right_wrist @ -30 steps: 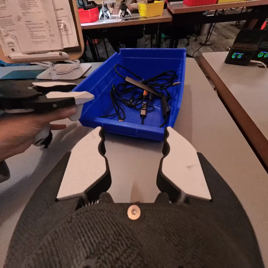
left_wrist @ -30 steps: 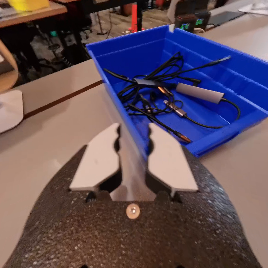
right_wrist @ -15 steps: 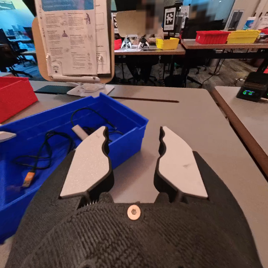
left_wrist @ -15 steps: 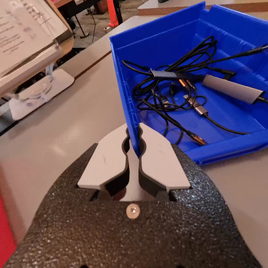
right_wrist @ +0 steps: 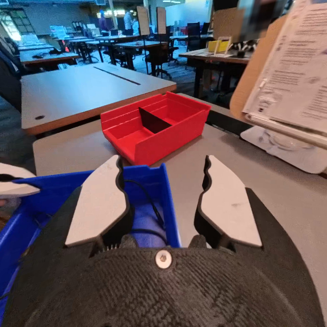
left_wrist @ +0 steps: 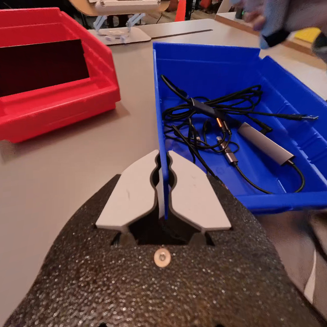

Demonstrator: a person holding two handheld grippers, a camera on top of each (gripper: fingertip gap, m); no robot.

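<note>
left gripper (left_wrist: 163, 160) clamps blue bin (left_wrist: 203, 58) wall.

Blue plastic bin (left_wrist: 208, 65) upright on grey table, left side wall clamped between left gripper (left_wrist: 163, 155) fingers. Inside: tangled black cables (left_wrist: 212, 113) and grey adapter (left_wrist: 265, 146) (cable attached). Right gripper (right_wrist: 161, 164) spread wide, straddling bin's opposite wall, no contact seen.
</note>
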